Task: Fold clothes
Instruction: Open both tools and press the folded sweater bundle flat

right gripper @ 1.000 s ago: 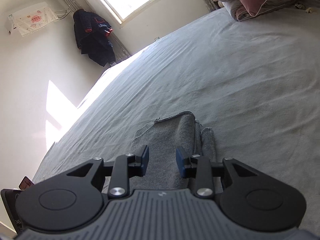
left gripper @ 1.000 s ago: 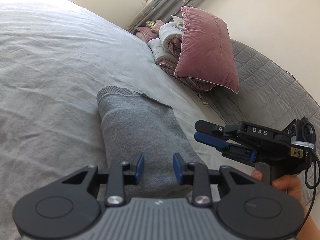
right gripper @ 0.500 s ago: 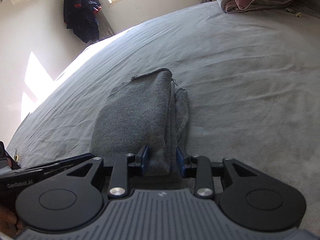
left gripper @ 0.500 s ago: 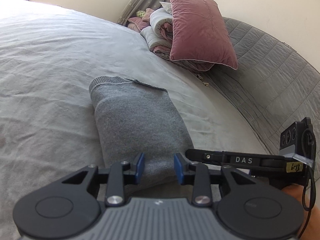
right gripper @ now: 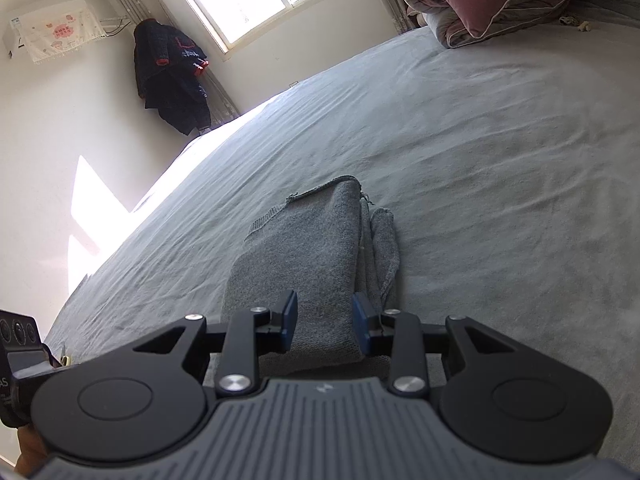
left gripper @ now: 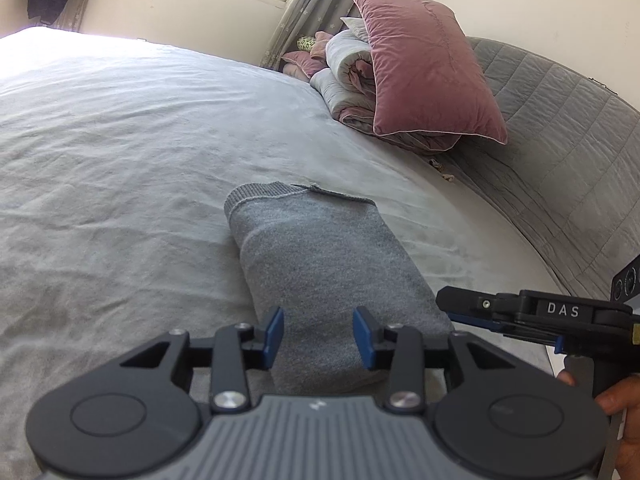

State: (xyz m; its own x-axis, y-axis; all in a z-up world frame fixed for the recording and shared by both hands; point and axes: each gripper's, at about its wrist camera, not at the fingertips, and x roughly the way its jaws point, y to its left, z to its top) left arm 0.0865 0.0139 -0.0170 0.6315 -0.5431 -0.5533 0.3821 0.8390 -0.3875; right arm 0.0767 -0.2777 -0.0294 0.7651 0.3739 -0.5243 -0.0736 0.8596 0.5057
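A grey knit garment (left gripper: 320,256) lies folded into a long narrow strip on the bed, with its ribbed hem at the far end. My left gripper (left gripper: 319,338) hovers at the strip's near end; its jaws are opening, the fabric shows in the gap between the blue pads, and they do not press it. My right gripper (right gripper: 324,328) sits at the same near end of the garment (right gripper: 312,256), its jaws also opening over the cloth. From the left wrist view the right gripper (left gripper: 452,310) lies low beside the strip's near right edge, held by a hand (left gripper: 624,400).
The grey bedsheet (left gripper: 120,160) spreads wide to the left and beyond the garment. A pink pillow (left gripper: 424,68) leans on rolled bedding at the far right against a quilted grey headboard (left gripper: 560,140). A dark jacket (right gripper: 172,76) hangs in the corner by the window.
Both pairs of jaws have widened a little. The right gripper has sunk from above the bed to beside the garment's near edge. The left wrist view has rolled back towards level.
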